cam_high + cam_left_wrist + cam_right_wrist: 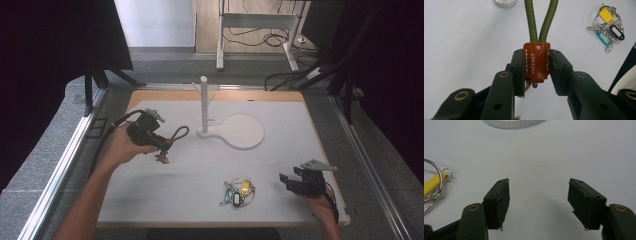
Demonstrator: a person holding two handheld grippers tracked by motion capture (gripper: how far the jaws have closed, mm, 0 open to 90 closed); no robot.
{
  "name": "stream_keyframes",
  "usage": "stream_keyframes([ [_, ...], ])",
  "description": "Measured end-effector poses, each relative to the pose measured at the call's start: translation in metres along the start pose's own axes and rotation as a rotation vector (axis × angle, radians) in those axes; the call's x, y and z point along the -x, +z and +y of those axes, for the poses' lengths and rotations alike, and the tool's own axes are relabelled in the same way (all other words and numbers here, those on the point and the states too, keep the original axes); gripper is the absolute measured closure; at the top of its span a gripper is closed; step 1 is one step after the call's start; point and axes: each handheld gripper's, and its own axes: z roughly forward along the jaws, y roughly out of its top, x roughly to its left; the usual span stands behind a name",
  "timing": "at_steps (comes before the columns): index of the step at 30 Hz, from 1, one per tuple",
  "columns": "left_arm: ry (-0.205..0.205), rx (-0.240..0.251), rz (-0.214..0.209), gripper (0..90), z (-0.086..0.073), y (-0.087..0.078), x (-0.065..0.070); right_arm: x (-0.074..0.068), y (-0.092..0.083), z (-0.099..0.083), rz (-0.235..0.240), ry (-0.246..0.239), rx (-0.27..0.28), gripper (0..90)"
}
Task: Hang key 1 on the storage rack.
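My left gripper (161, 146) is held above the white table at the left, shut on a rope keychain. In the left gripper view its jaws clamp the brown leather tab (536, 62), and the olive green rope loop (541, 20) runs up from it. The same rope loop (179, 133) sticks out toward the stand in the high view. My right gripper (289, 181) rests near the front right corner, open with nothing between its fingers (499, 202). A bunch of key rings with yellow, blue and black tags (238, 192) lies on the table to its left.
A white stand with an upright post (204, 102) and a round base plate (245, 131) sits at the middle back of the table. The table's front edge (220, 224) is close to the right gripper. The key bunch (607, 27) lies off to the side.
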Motion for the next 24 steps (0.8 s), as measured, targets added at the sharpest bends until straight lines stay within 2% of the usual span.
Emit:
stream_keyframes([
  [7, -0.013, -0.04, -0.004, 67.5, 0.013, 0.008, -0.013, 0.001, 0.0, 0.0, -0.001, 0.0, -0.003, 34.4],
  [10, -0.02, -0.036, -0.009, 67.5, 0.016, 0.007, -0.016, 0.001, 0.001, -0.001, 0.0, 0.001, -0.009, 34.5],
  [11, -0.029, -0.023, -0.029, 67.5, 0.02, 0.007, -0.018, 0.001, 0.001, -0.001, 0.0, 0.001, -0.011, 34.6],
  [13, -0.032, -0.018, -0.037, 67.5, 0.023, 0.006, -0.021, 0.001, 0.002, -0.001, 0.001, -0.001, -0.013, 34.7],
  [24, -0.058, -0.021, -0.04, 67.5, 0.031, 0.006, -0.033, 0.002, 0.001, -0.001, -0.001, 0.004, -0.016, 34.7],
])
